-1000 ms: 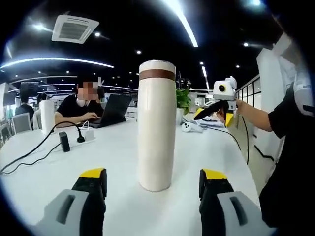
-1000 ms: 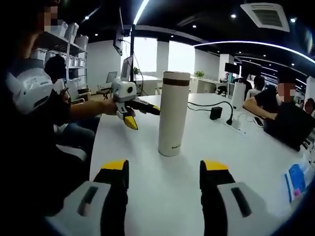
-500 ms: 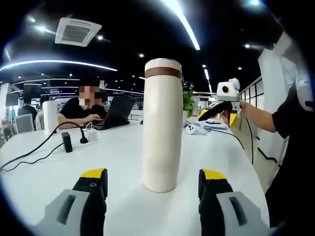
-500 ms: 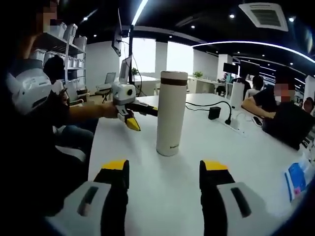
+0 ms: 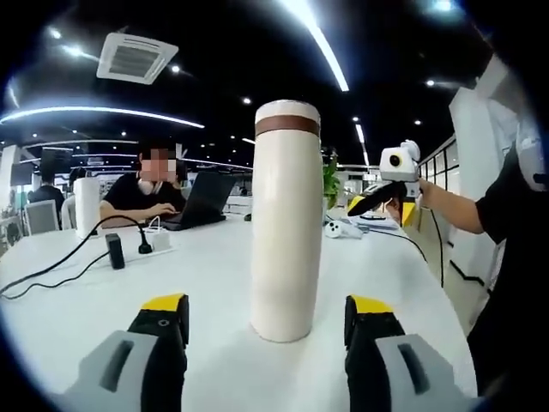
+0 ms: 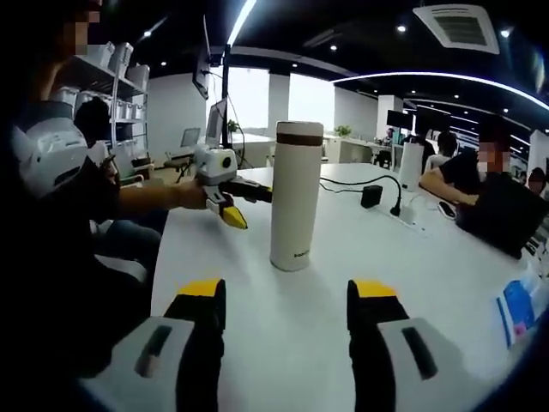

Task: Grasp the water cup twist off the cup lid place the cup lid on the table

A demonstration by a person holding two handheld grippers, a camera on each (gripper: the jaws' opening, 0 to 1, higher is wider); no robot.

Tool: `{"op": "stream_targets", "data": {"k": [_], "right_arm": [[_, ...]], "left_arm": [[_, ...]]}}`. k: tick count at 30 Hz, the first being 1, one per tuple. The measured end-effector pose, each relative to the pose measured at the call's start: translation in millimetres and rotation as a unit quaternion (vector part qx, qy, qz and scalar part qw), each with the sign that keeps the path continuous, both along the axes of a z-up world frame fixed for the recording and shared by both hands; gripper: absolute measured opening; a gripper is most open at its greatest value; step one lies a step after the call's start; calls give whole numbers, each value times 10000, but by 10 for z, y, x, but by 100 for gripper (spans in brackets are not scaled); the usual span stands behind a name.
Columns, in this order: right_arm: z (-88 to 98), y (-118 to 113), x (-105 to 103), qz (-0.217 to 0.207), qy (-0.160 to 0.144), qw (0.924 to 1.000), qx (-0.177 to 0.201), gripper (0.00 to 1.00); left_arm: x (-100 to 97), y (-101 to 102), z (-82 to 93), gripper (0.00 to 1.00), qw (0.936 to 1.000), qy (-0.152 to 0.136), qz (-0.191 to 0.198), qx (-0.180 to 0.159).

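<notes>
In the left gripper view, the left gripper (image 5: 266, 313) stands with its yellow-tipped jaws spread wide and nothing between them, the tall white water cup (image 5: 286, 223) rising upright just ahead at 12 o'clock, its base on the white table (image 5: 206, 275) in line with the gap but apart from both jaws. The cup lid (image 5: 287, 116) (set off by a brown band) is seated on the cup. Out at 2 o'clock, the right gripper (image 5: 383, 189) hangs above the table's far edge in the person's hand, with the person's dark sleeve (image 5: 506, 197) at 3 o'clock. At 9 o'clock a black cable (image 5: 69, 257) runs across the table to a small black adapter (image 5: 114, 251), and behind it a seated person (image 5: 146, 193) works at an open laptop (image 5: 202, 196).

In the right gripper view, the right gripper (image 6: 287, 313) is likewise released, jaws wide apart and empty, and the water cup (image 6: 296, 197) stands upright on the table (image 6: 283, 318) at 12 o'clock, well ahead of the tips, its lid (image 6: 298, 133) on top. The left gripper (image 6: 232, 202) reaches in from 10 o'clock, held low over the table just beside the cup and not touching it; how wide its jaws stand cannot be told from here. A blue-and-white packet (image 6: 517, 311) lies near the table's edge at 4 o'clock.
</notes>
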State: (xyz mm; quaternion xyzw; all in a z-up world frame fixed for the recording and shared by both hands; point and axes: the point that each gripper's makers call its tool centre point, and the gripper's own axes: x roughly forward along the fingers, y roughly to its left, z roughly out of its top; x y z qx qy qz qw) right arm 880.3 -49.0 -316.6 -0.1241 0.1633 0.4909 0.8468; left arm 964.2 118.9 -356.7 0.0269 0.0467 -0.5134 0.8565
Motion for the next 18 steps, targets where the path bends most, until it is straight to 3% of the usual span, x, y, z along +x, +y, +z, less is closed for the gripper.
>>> {"op": "stream_targets", "data": {"k": [18], "right_arm": [[-22, 50, 16, -22, 10, 9999, 115, 59]], "left_arm": [[65, -147, -83, 74, 9997, -164, -100, 165]]}}
